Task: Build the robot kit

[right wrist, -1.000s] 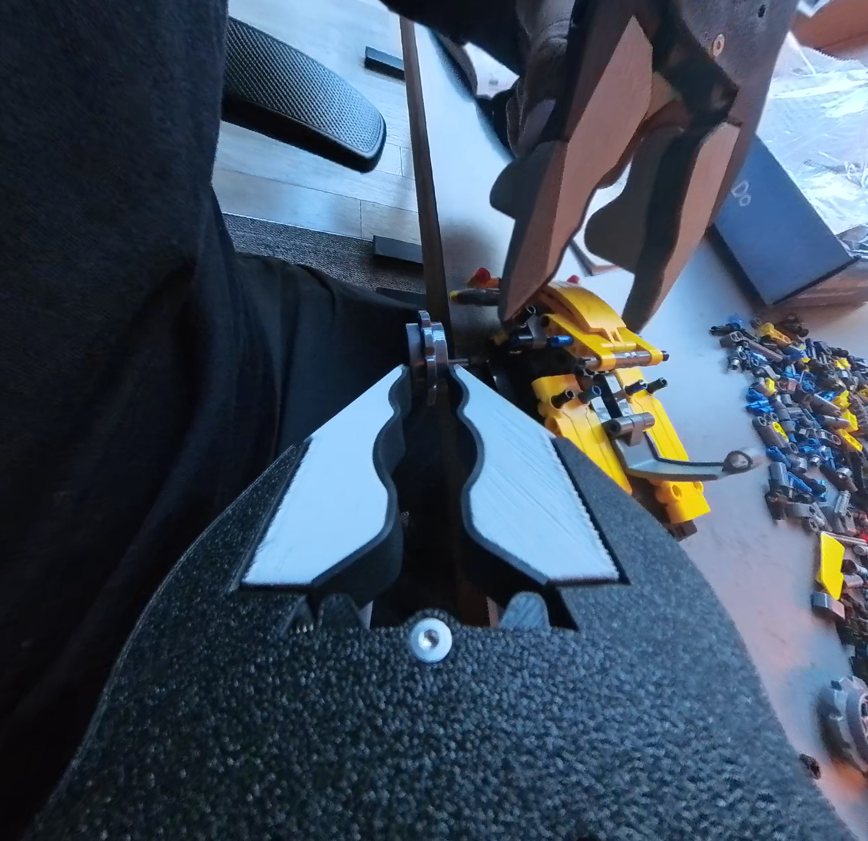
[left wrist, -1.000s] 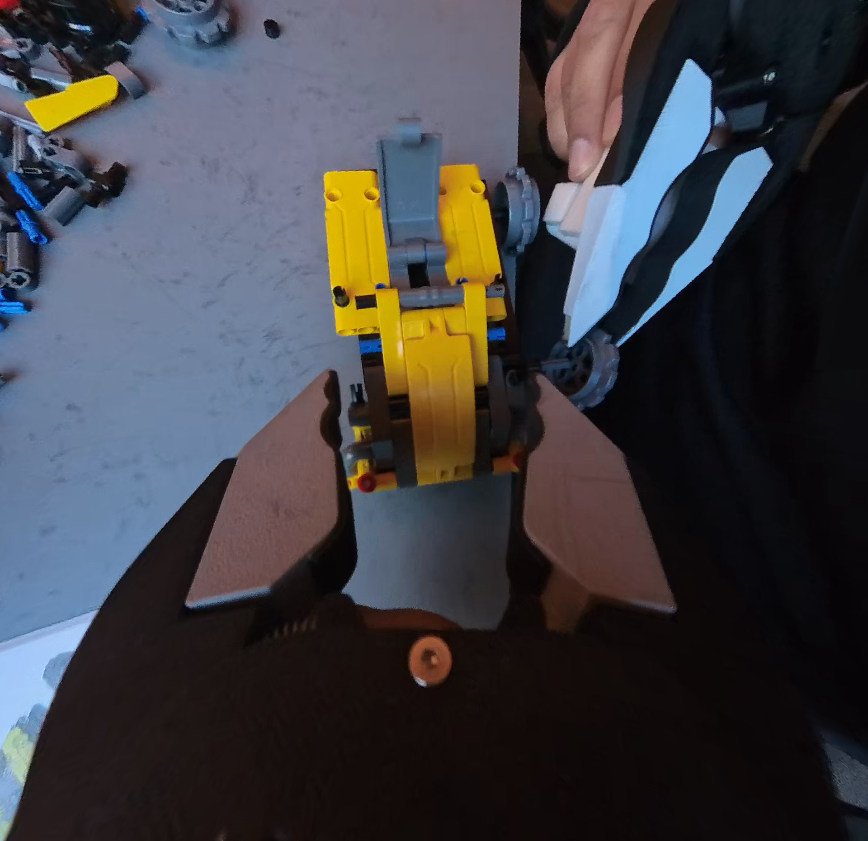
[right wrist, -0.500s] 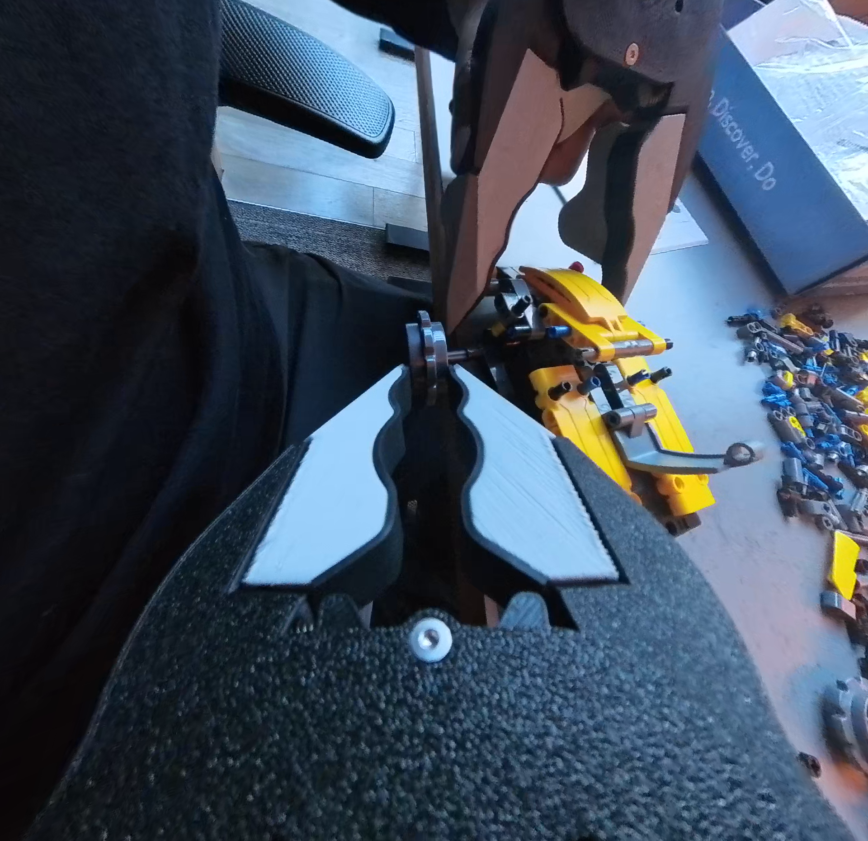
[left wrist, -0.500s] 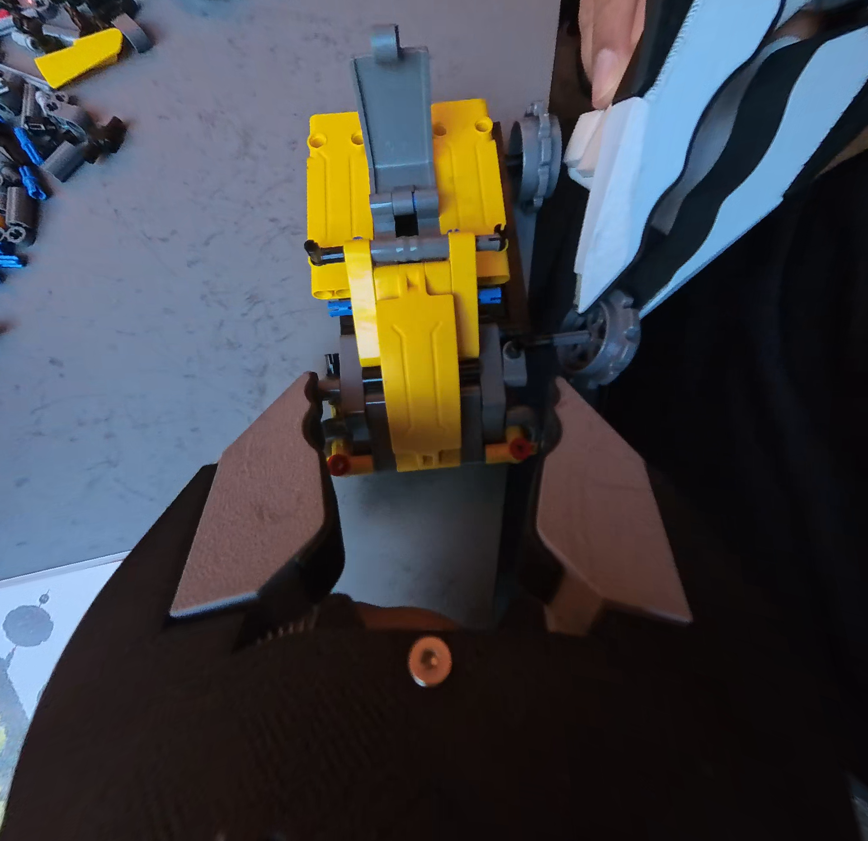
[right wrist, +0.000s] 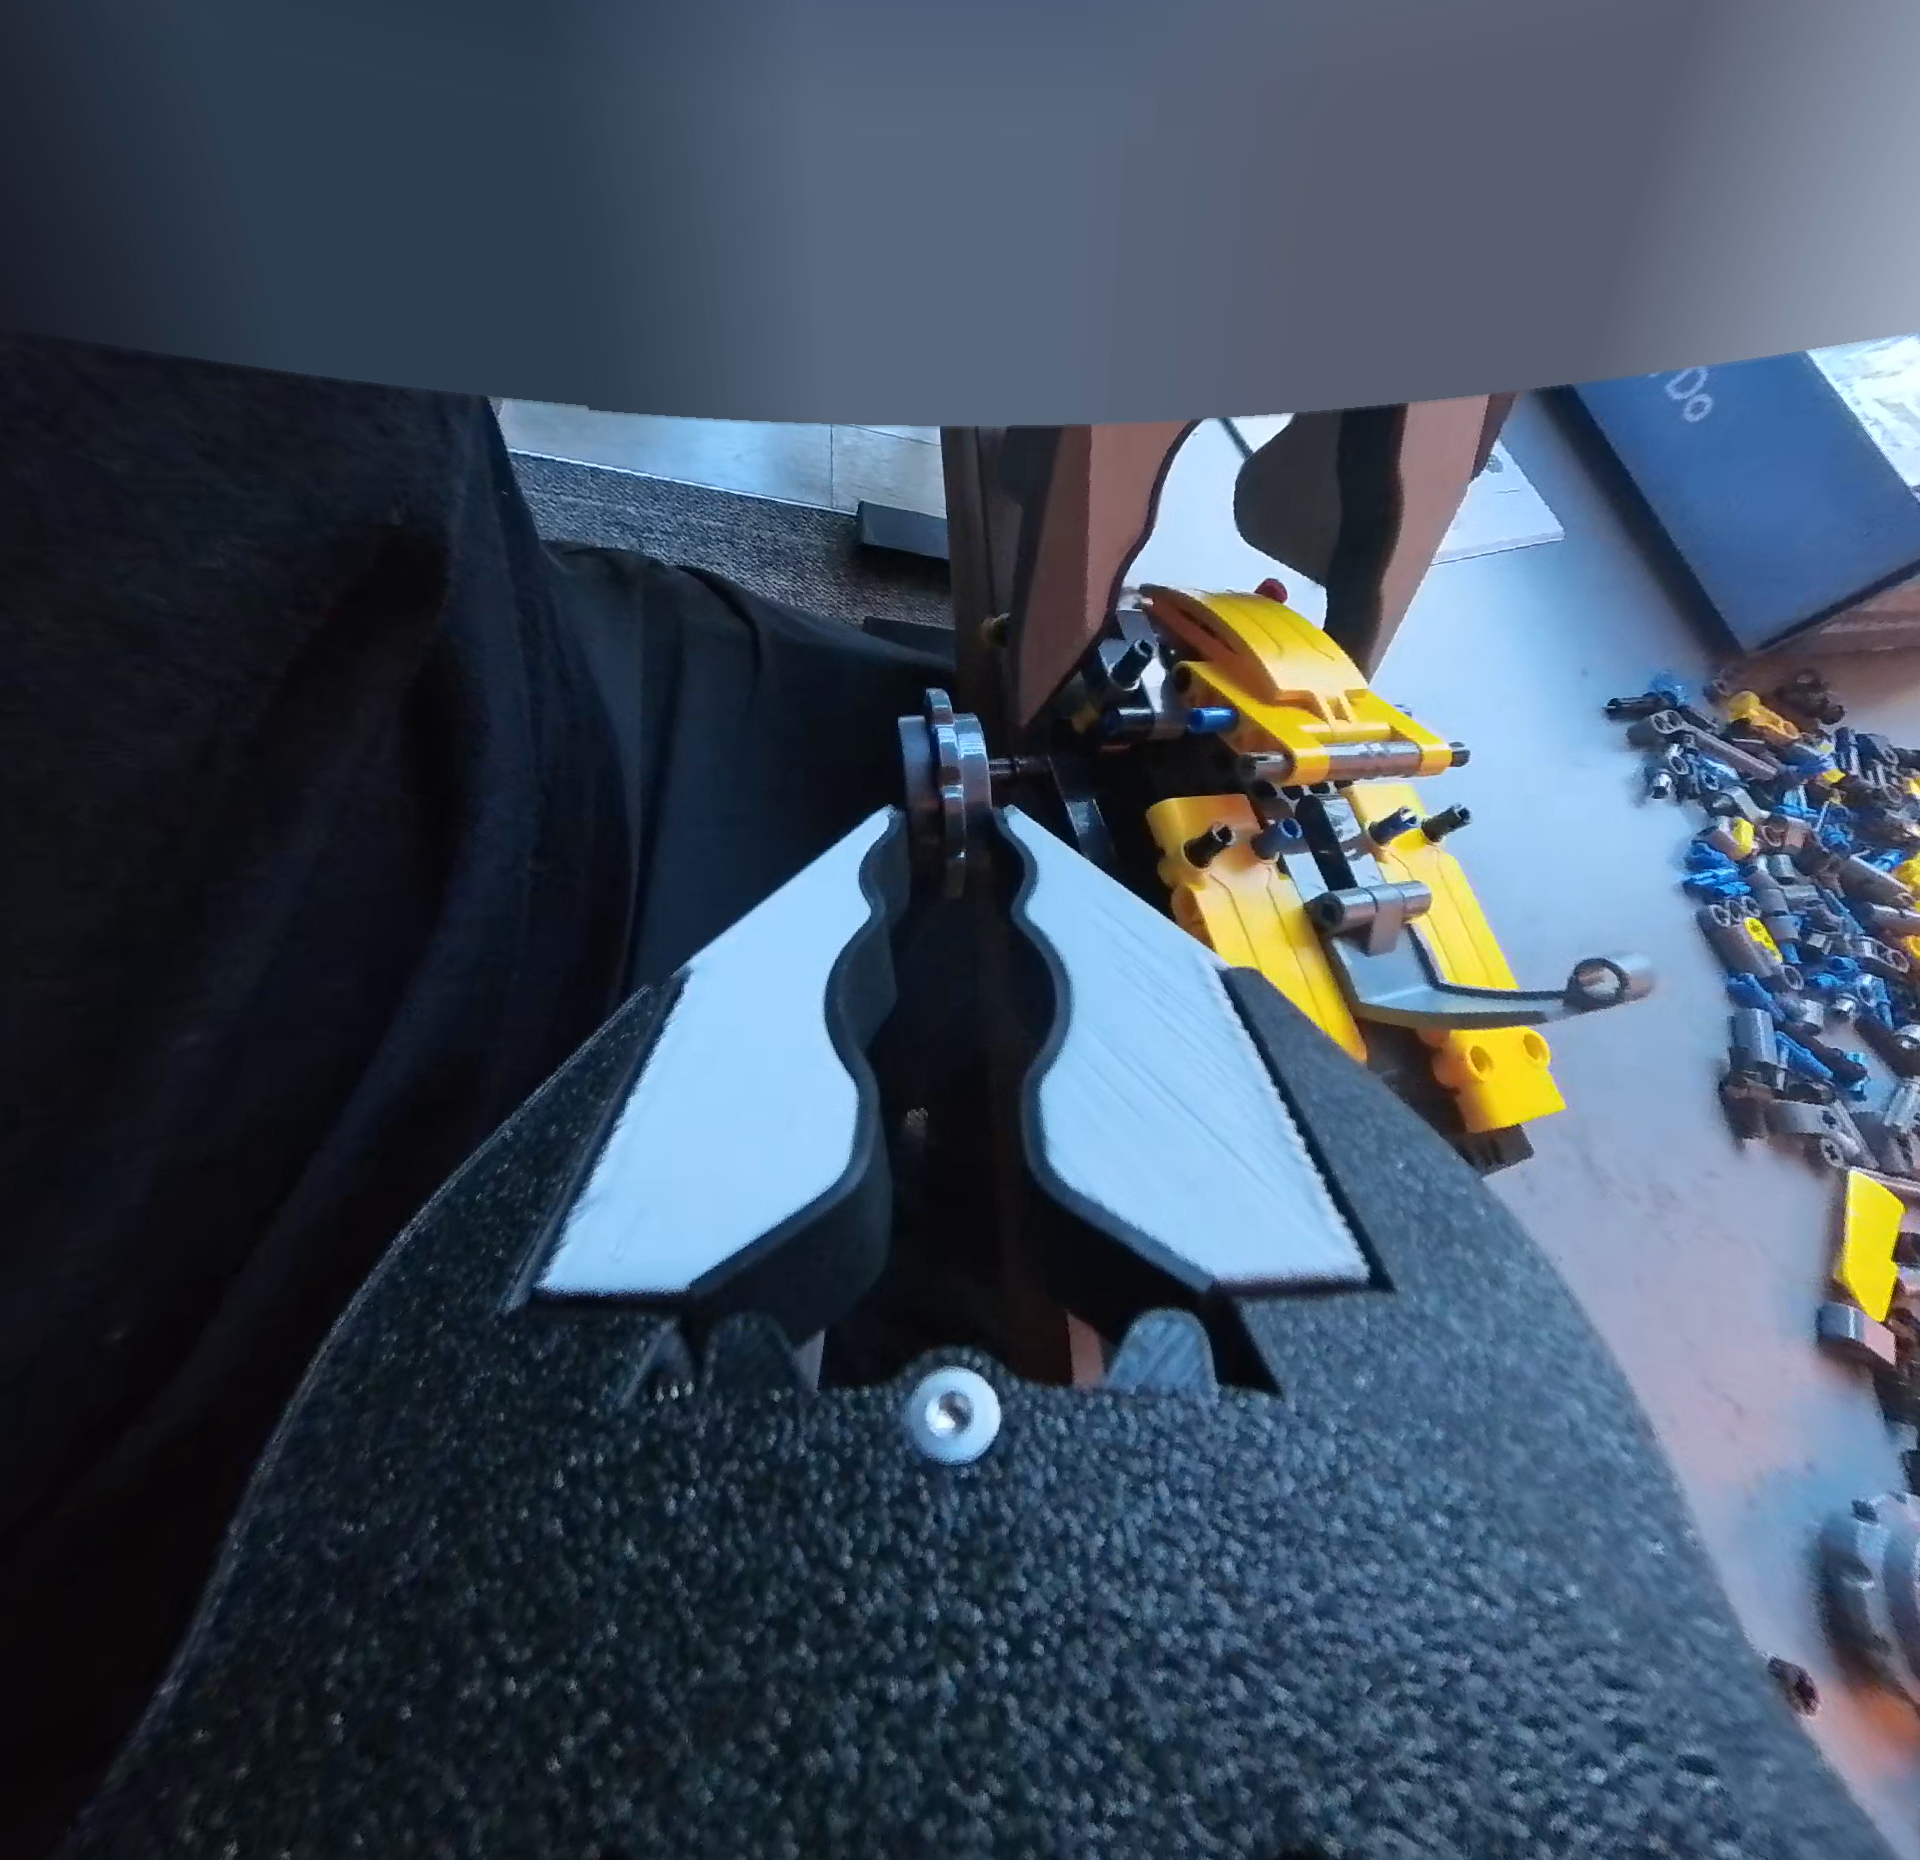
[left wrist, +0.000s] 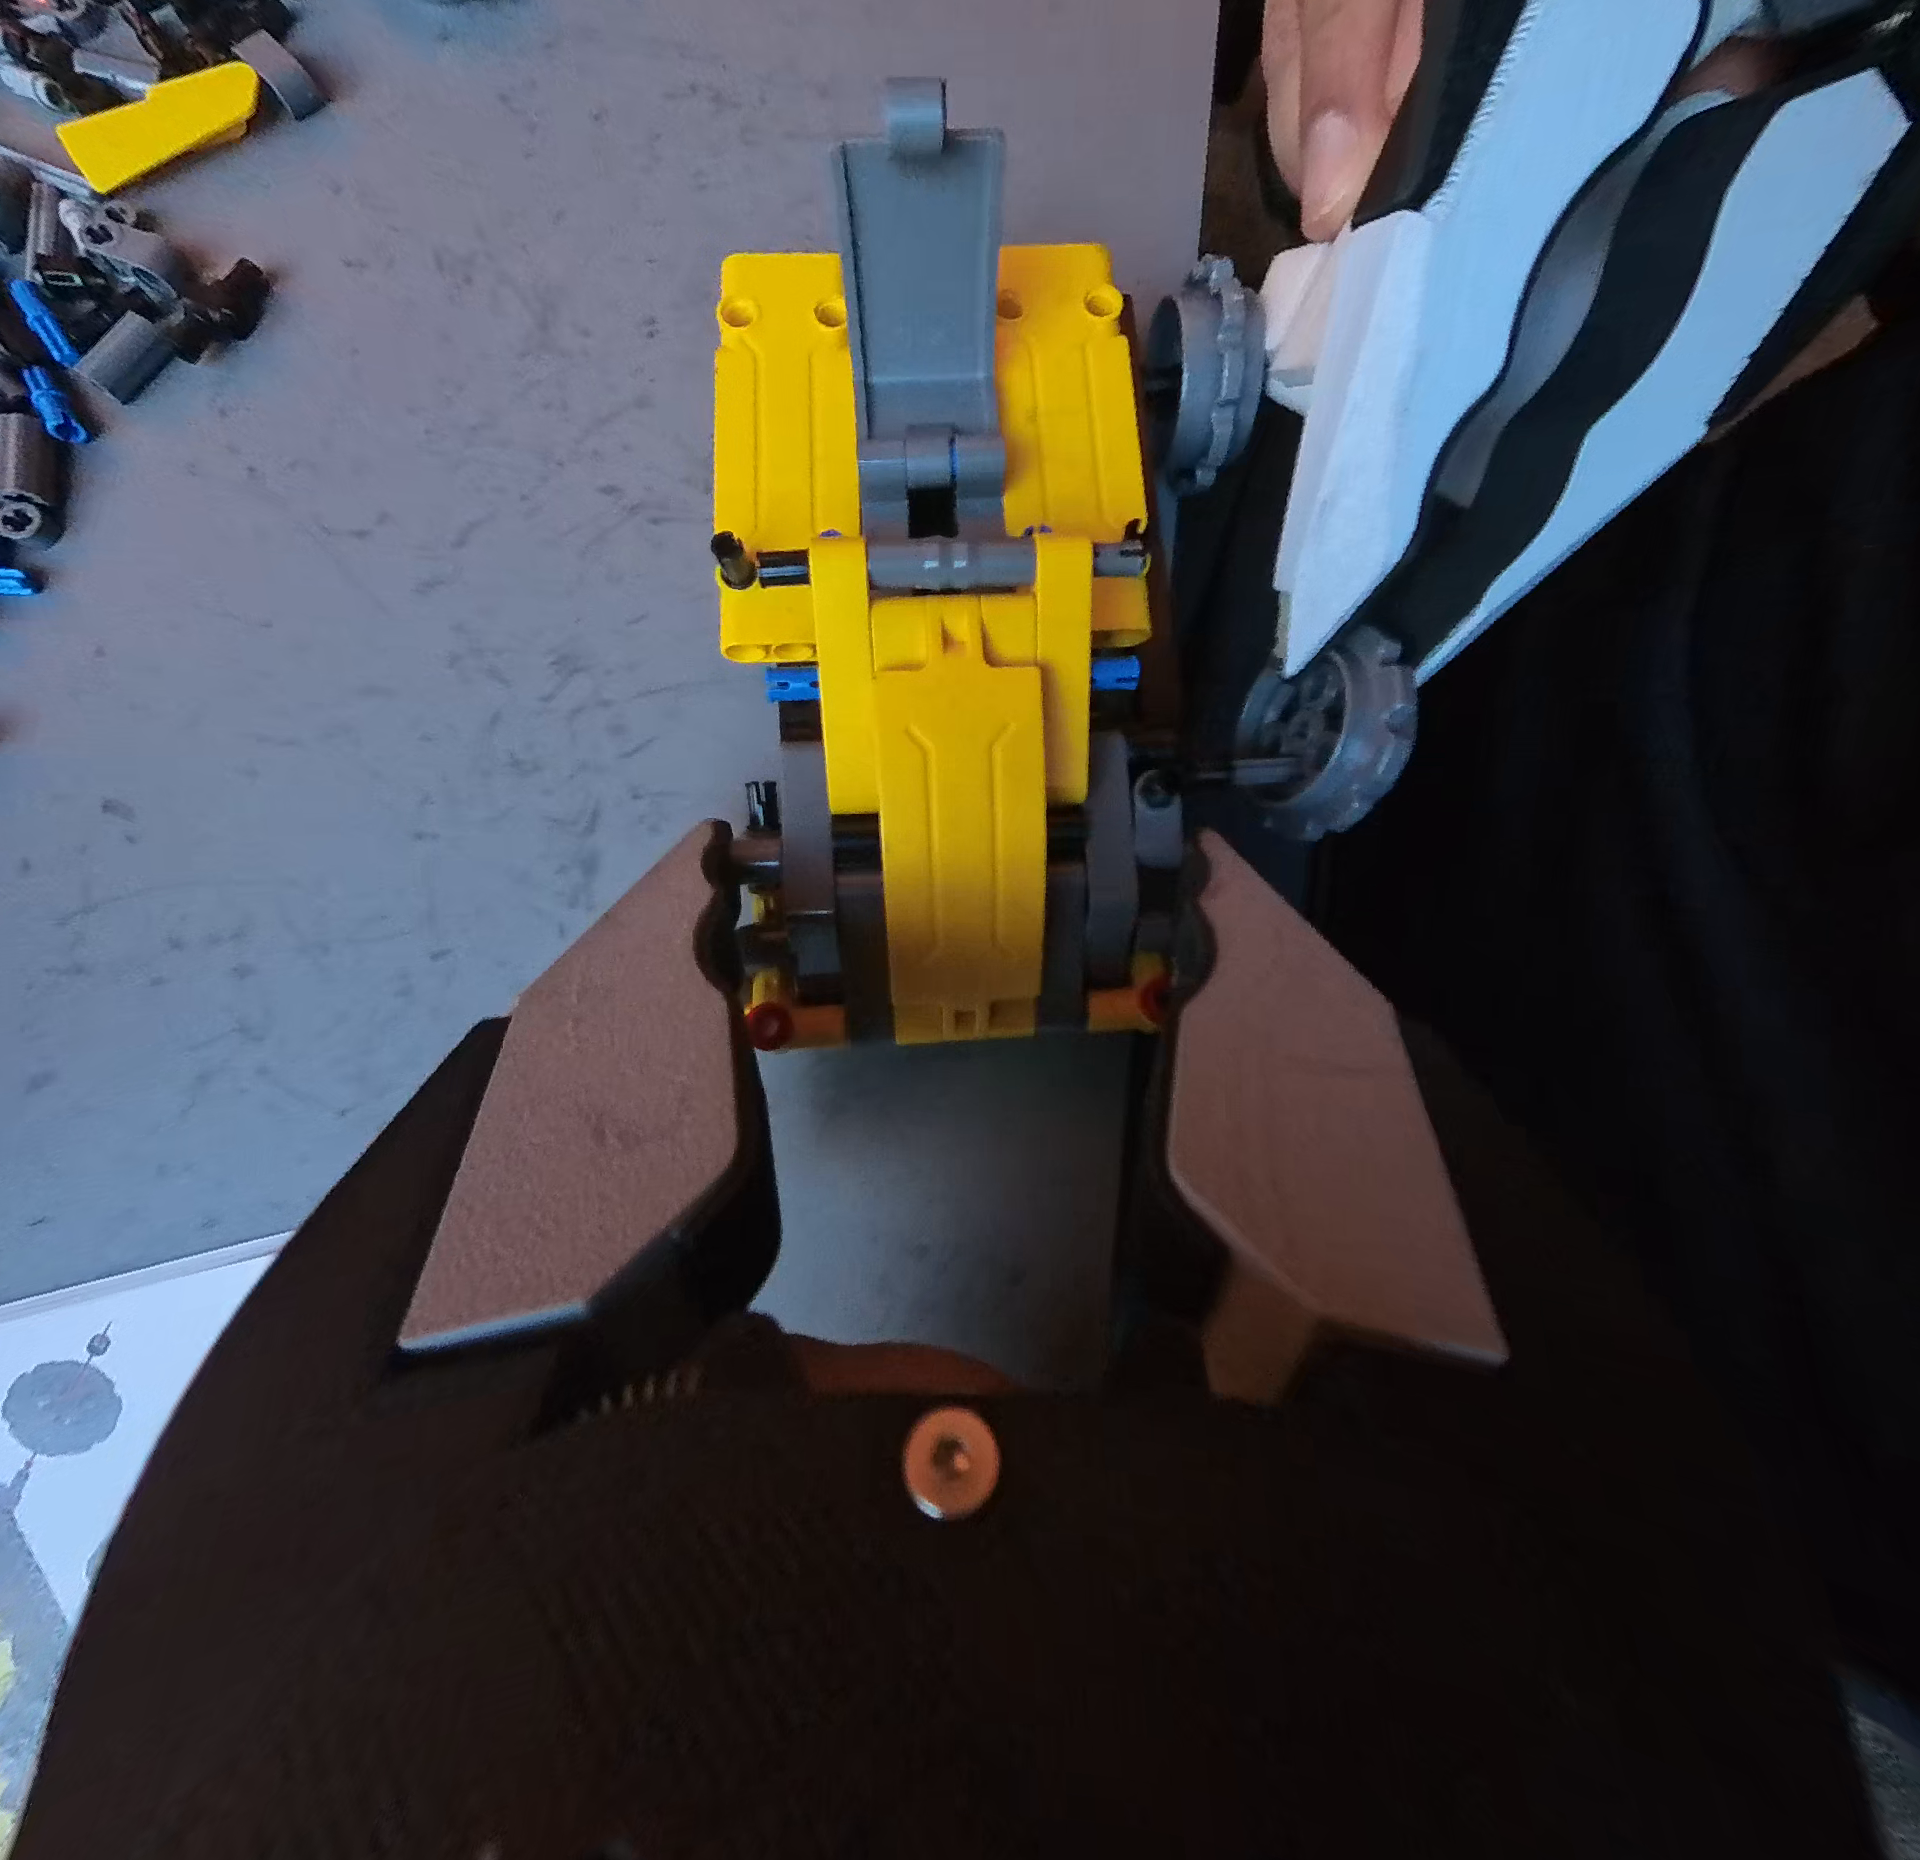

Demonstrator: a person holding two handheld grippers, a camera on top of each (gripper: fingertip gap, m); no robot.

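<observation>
A yellow brick-built vehicle (left wrist: 956, 792) with a raised grey panel (left wrist: 920, 283) lies on the grey table (left wrist: 416, 771) by its right edge. My left gripper (left wrist: 956, 906), with brown fingers, is shut on the sides of its near end. It also shows in the right wrist view (right wrist: 1216, 626), coming down on the vehicle (right wrist: 1309, 875). My right gripper (right wrist: 951, 834), with white fingers, is shut on a grey wheel (right wrist: 945, 771). The wheel sits on an axle that sticks out of the vehicle's side, past the table edge. In the left wrist view the right gripper (left wrist: 1371, 657) and this wheel (left wrist: 1325, 745) are at the right. A second grey wheel (left wrist: 1210, 387) is on the far end.
Loose small pieces are piled on the table (left wrist: 94, 304), also seen in the right wrist view (right wrist: 1787, 875). A yellow panel (left wrist: 156, 137), a printed sheet (left wrist: 62, 1395) and a dark blue box (right wrist: 1766, 501) lie around. A person's dark clothing (right wrist: 260, 875) fills the space beyond the table edge.
My left gripper has squared up to the vehicle and its fingers have closed onto the sides. The right gripper has kept its hold on the wheel.
</observation>
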